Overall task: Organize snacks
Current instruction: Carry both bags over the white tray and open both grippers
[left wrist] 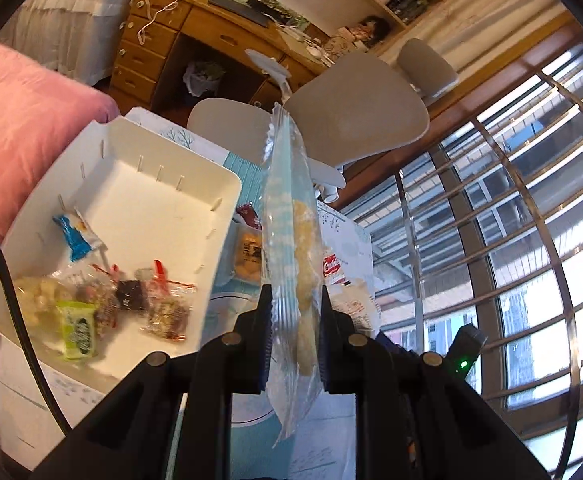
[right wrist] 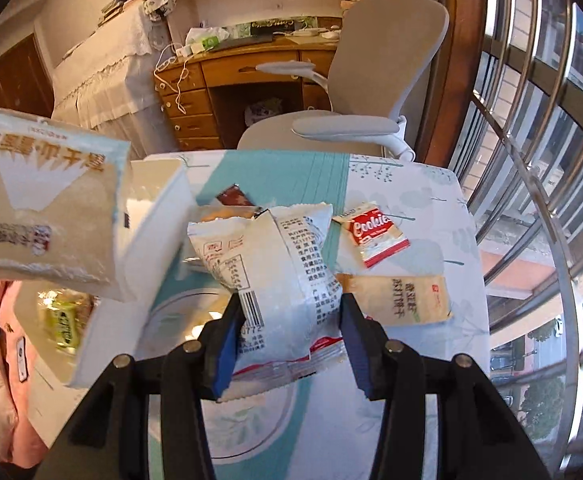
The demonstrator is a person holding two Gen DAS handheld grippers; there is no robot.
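Both tongs grip snacks for the white plastic bin (left wrist: 103, 200): left tongs (left wrist: 293, 336) pinch a clear flat packet (left wrist: 291, 240) edge-on, right tongs (right wrist: 287, 344) clasp a white printed pouch (right wrist: 279, 264) above the worktop (right wrist: 411, 184).

We see a glossy, clear plastic snack bag (left wrist: 291, 240) and a smooth, matt white plastic tray (left wrist: 131, 184) holding shiny cellophane-wrapped sweets (left wrist: 147, 300). The white printed packet (right wrist: 275, 276) looks like crinkled foil-plastic film, though blur leaves us unsure. The tablecloth (right wrist: 403, 184) appears smooth and slightly glossy. The desk (right wrist: 243, 68) is varnished wood, the window bars (right wrist: 531, 168) polished metal.
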